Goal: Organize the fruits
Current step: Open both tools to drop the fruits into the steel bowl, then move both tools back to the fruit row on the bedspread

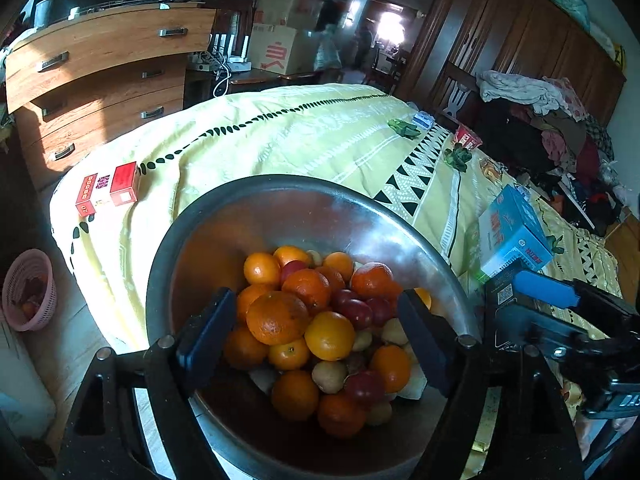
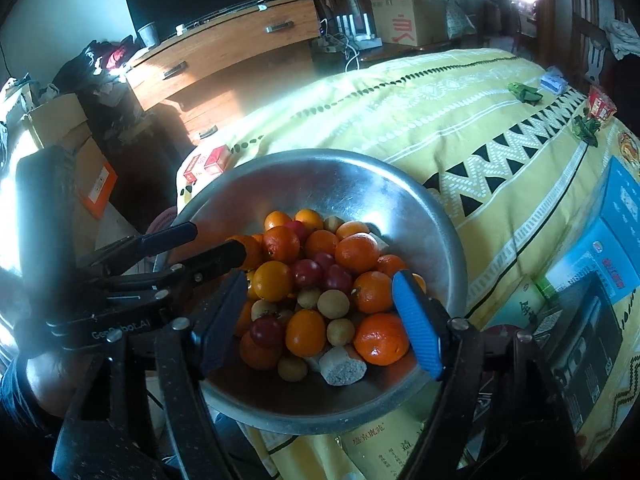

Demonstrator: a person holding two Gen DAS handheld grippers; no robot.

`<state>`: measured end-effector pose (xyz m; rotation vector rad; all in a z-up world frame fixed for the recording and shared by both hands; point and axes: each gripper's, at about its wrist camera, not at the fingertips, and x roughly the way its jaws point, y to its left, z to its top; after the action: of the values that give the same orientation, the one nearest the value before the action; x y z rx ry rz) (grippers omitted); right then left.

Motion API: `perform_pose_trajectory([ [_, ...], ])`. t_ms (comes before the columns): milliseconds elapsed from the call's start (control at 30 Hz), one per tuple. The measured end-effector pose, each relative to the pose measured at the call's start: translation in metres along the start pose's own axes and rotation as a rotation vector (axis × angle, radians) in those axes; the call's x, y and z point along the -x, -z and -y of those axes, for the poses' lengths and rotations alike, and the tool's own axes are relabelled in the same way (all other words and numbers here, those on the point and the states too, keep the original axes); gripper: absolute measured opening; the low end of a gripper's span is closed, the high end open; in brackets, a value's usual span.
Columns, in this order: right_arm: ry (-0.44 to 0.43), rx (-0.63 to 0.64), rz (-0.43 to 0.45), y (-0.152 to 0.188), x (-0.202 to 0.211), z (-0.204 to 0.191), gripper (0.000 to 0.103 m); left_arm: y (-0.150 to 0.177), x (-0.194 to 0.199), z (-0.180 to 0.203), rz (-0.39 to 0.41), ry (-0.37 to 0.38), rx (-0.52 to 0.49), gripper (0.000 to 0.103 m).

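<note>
Left tongs (image 1: 316, 340) angled steeply downward, jaws spread wide, nothing between the pads and nothing pressed. Both left fingers (image 1: 206, 330) dark, the near ends bolted to black linkage arms. Right tongs (image 2: 320, 322) likewise tilted downward and gaping, empty, one finger dark, the other finger (image 2: 418, 326) faced in blue. Seen from the left wrist, right tongs (image 1: 532, 292) just off to the right side, blue pad foremost. Seen from the right wrist, left tongs (image 2: 192, 246) close by on the left, both fingers reaching forward at much the same level. Behind the left tongs in that view, a dark handle and part of a forearm (image 2: 52, 384), dim and blurred.
</note>
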<state>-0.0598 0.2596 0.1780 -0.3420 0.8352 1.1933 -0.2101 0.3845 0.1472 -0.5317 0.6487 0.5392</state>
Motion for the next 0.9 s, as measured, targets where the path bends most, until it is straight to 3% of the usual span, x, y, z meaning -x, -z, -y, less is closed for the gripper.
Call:
perform_pose_trajectory([
  [133,0.103,0.055,0.196,0.027,0.080,-0.007,0.079,-0.004,0.017,0.017,0.046,0.013,-0.042,0.084],
  [167,0.154,0.067,0.254,0.043,0.107,-0.009,0.084,-0.006,0.024,0.027,0.060,0.027,-0.067,0.084],
  [200,0.210,0.072,0.297,0.062,0.130,-0.008,0.102,-0.007,0.033,0.044,0.081,0.055,-0.113,0.084],
  [233,0.265,0.076,0.327,0.077,0.145,-0.006,0.103,-0.007,0.041,0.058,0.096,0.082,-0.150,0.084],
  [333,0.435,0.024,0.298,0.134,0.178,0.014,0.103,-0.001,0.069,0.126,0.140,0.226,-0.287,0.084],
  [467,0.521,-0.155,0.190,0.217,0.203,0.068,0.103,0.032,0.098,0.232,0.141,0.478,-0.469,0.084],
  [533,0.555,-0.272,0.150,0.253,0.213,0.094,0.102,0.058,0.097,0.284,0.080,0.607,-0.551,0.084],
  [633,0.574,-0.464,0.138,0.296,0.234,0.130,0.101,0.097,0.060,0.346,-0.063,0.676,-0.620,0.080],
  [700,0.577,-0.551,0.141,0.314,0.245,0.146,0.098,0.117,0.017,0.373,-0.160,0.656,-0.620,0.064],
  [767,0.577,-0.596,0.138,0.325,0.251,0.159,0.096,0.141,-0.031,0.392,-0.241,0.582,-0.657,0.055],
  [900,0.561,-0.635,0.141,0.344,0.258,0.171,0.096,0.186,-0.090,0.409,-0.386,0.550,-0.725,0.044],
])
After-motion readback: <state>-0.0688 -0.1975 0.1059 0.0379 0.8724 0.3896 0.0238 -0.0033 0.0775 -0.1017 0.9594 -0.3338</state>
